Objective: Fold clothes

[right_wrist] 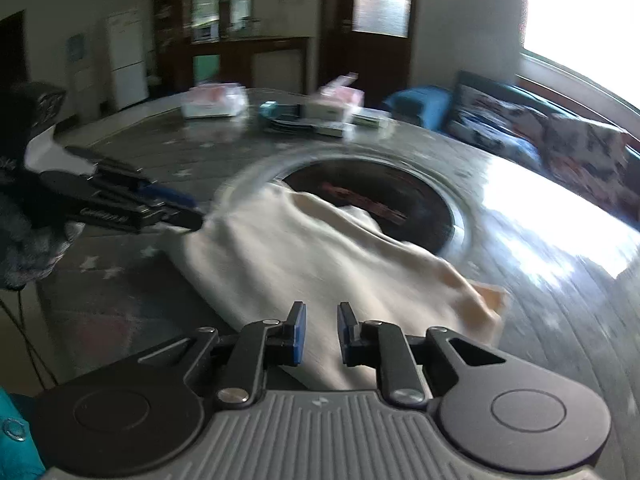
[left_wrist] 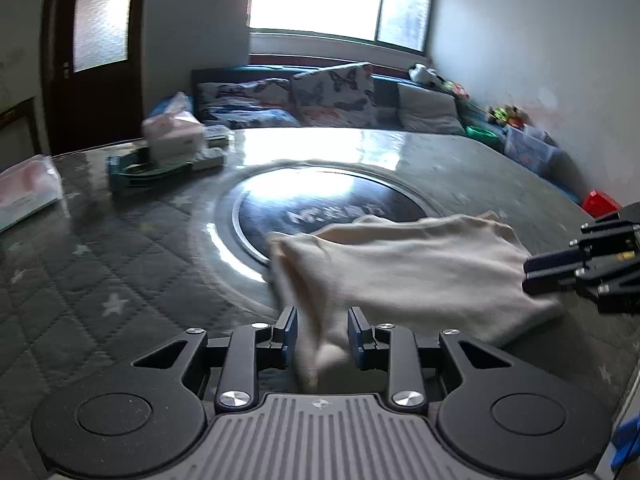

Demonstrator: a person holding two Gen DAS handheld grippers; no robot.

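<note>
Our left gripper (left_wrist: pixel 322 326) is hovering with its jaws parted around a bunched edge of the cream cloth (left_wrist: pixel 404 268), pads not pressing it. Our right gripper (right_wrist: pixel 322 322) is showing a narrow gap over the same cloth; we cannot tell whether it is pinching. We are seeing the cloth lying across the quilted table (left_wrist: pixel 100 264), partly over its dark round centre plate (left_wrist: pixel 320 200).

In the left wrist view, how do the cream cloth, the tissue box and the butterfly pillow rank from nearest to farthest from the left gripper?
1. Cream cloth: nearest, a fold of it lies between the left gripper's fingers.
2. Tissue box: farther, on the table's far left side.
3. Butterfly pillow: farthest, on the sofa beyond the table, under the window.
</note>
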